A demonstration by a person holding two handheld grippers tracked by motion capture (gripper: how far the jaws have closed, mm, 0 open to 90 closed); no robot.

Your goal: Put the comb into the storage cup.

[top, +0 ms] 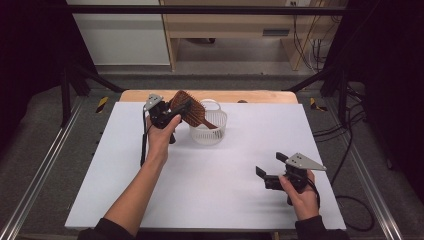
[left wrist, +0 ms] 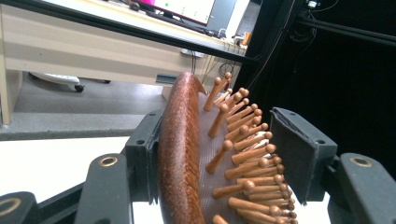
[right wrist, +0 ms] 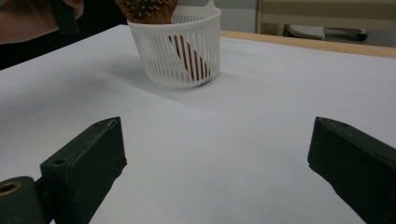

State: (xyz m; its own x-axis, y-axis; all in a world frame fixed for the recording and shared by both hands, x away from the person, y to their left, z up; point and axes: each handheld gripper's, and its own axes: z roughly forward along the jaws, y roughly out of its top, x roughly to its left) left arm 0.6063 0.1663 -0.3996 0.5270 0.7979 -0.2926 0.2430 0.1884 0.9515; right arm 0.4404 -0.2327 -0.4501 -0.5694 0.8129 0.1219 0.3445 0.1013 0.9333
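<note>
1. No brand, label or readable writing shows on the brush, the basket or either gripper.
2. The brown wooden paddle hairbrush with round-tipped wooden pins [top: 187,107] stands tilted in the white slotted plastic basket [top: 210,131]. Its handle slants down inside the basket and its head rises above the rim toward the left gripper.
3. The left gripper [top: 176,109] sits just left of the basket, near the far edge of the white table top [top: 210,190], with the brush head between its jaws.
4. In the left gripper view the wooden back of the brush [left wrist: 180,154] lies against the left-hand jaw pad. The pins [left wrist: 243,158] point toward the right-hand pad, and a narrow gap shows between most pin tips and that pad. The jaws are partly spread around the head; whether any pin tip touches the pad cannot be told.
5. The right gripper [top: 272,170] rests low over the near right part of the table, well apart from the basket. Its jaws are spread wide, with nothing between them.
6. From the right gripper view [right wrist: 215,154] the basket [right wrist: 180,51] stands ahead, the handle visible through its slots.
</note>
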